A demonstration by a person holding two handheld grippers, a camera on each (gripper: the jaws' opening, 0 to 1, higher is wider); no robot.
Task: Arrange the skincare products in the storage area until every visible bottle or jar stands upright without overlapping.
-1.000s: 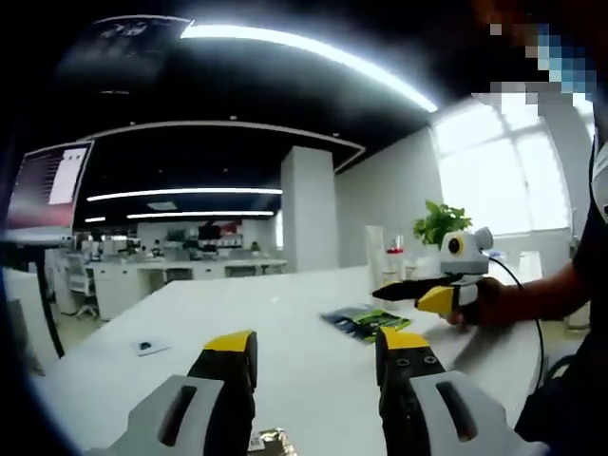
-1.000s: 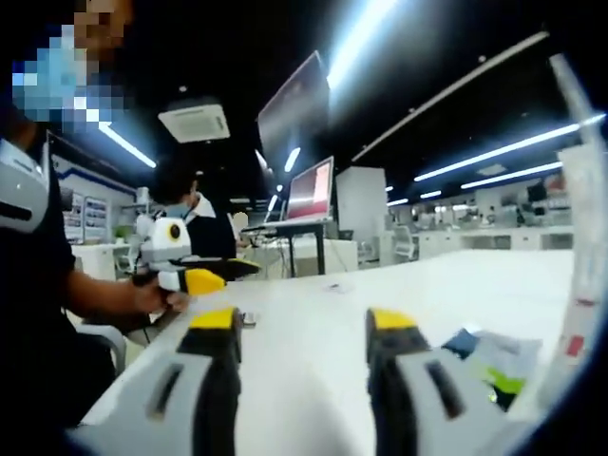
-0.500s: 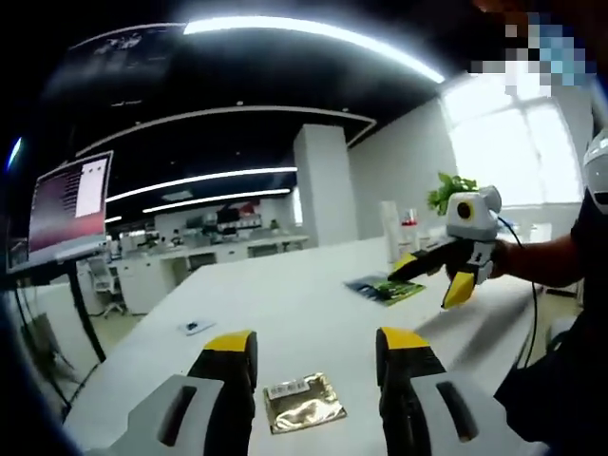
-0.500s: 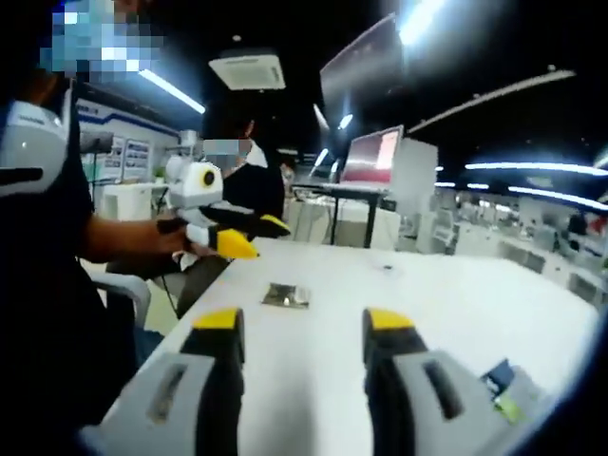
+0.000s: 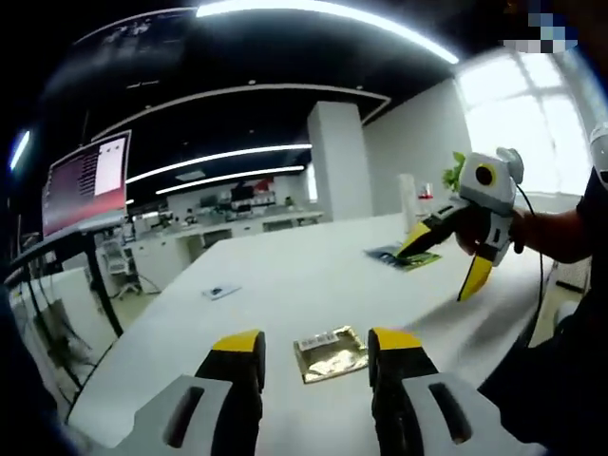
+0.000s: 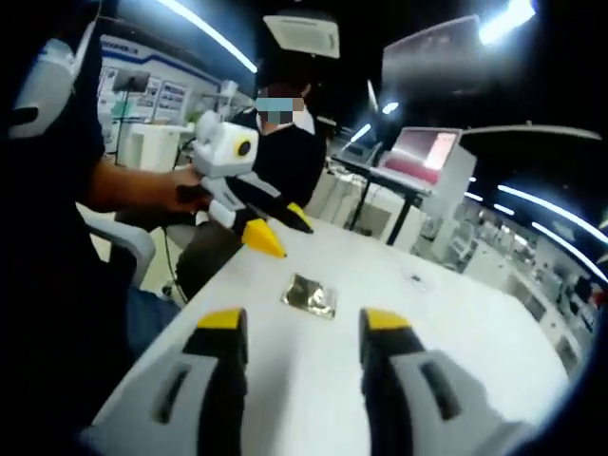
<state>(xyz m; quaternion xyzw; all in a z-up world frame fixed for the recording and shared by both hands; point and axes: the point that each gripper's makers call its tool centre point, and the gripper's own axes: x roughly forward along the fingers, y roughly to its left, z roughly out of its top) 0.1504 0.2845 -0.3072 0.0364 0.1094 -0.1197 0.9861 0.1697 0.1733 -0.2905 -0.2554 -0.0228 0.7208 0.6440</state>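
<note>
Sachet (image 5: 329,351) of gold foil is lying flat on the white table (image 5: 285,294), just ahead of your left gripper (image 5: 317,349), whose jaws are gaping empty; your right gripper (image 6: 296,326), also spread and empty, is hanging farther off.

The left gripper (image 5: 315,356) has two grey jaws with yellow tips, each grey part cut by a dark slot. The right gripper (image 6: 296,332) is built alike: grey jaws, yellow tips, dark slots. Seen from the left gripper view, the right gripper (image 5: 448,256) has black jaws ending in yellow points, a white housing above them, and a thin dark cable running from its back. From the right gripper view, the left gripper (image 6: 281,236) shows the same white housing, black jaws and yellow tips. The person wears a dark short-sleeved top (image 6: 52,180) with a white patch (image 6: 38,81) at the shoulder.
</note>
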